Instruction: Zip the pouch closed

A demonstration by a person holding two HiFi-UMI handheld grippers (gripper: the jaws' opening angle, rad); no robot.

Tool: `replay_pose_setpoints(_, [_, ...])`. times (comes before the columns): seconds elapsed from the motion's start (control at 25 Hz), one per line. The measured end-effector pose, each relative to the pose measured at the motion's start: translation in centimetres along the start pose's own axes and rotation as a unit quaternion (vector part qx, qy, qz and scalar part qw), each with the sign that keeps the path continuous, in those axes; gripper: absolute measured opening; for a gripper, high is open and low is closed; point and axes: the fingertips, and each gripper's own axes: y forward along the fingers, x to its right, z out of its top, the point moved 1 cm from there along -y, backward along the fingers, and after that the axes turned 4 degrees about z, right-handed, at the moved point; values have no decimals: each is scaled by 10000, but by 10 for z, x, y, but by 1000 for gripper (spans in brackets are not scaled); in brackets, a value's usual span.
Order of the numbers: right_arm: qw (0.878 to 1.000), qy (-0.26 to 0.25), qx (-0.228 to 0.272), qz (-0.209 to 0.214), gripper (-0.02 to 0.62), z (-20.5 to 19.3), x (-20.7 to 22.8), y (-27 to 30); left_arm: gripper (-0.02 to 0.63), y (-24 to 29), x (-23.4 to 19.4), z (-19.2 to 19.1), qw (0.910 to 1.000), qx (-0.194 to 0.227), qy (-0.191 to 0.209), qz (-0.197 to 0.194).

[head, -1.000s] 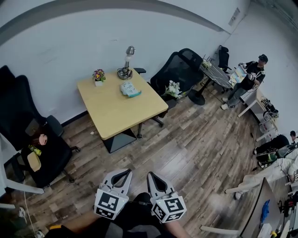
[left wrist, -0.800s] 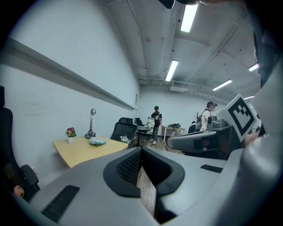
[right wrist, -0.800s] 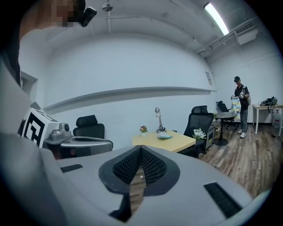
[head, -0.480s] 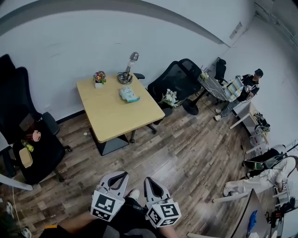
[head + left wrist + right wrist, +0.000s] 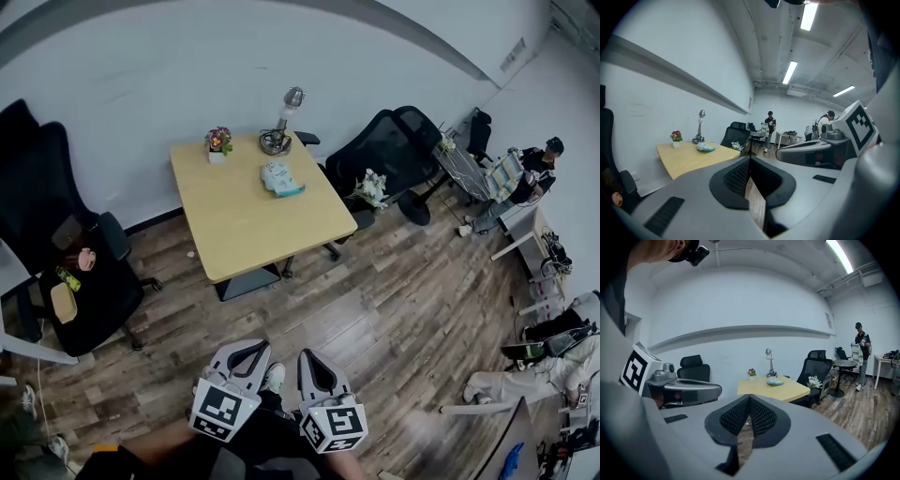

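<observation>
Well, in the head view the pouch (image 5: 282, 178) lies flat toward the far end of the bench (image 5: 253, 230), a pale, soft thing with a teal edge, well apart from both of my tools. The left gripper (image 5: 249, 347) and right gripper (image 5: 308, 356) hang low over the plank floor (image 5: 403, 309), side by side and aimed at the bench; I judge I have yet to reach it. In the left gripper view the ribbed black pads (image 5: 736, 176) meet at the tip with nothing between them, and the pouch sits beyond, near a small flower pot (image 5: 676, 138) and a desk lamp (image 5: 700, 126). In the right gripper view the jaws are likewise closed and empty, with the smooth tan benchtop straight ahead.
</observation>
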Motion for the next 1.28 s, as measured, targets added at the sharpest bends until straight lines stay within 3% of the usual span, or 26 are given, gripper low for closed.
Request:
replay_pose_setpoints(0.24, [9999,102,18,131,15,15,55,31,11,56,0,23,9998,-106,165,56])
replay_pose_setpoints(0.72, [9946,-14,267,1000,15,63,156,80,11,156,8,79,9951,-187,517,820])
replay_pose_setpoints(1.0, [9905,-99,166,1359,15,65,192,98,11,190,12,82,9914,-289,456,1193])
replay_pose_setpoints(1.28, [9911,118,-74,1327,15,54,214,124,11,216,-11,75,9895,-393,195,1375])
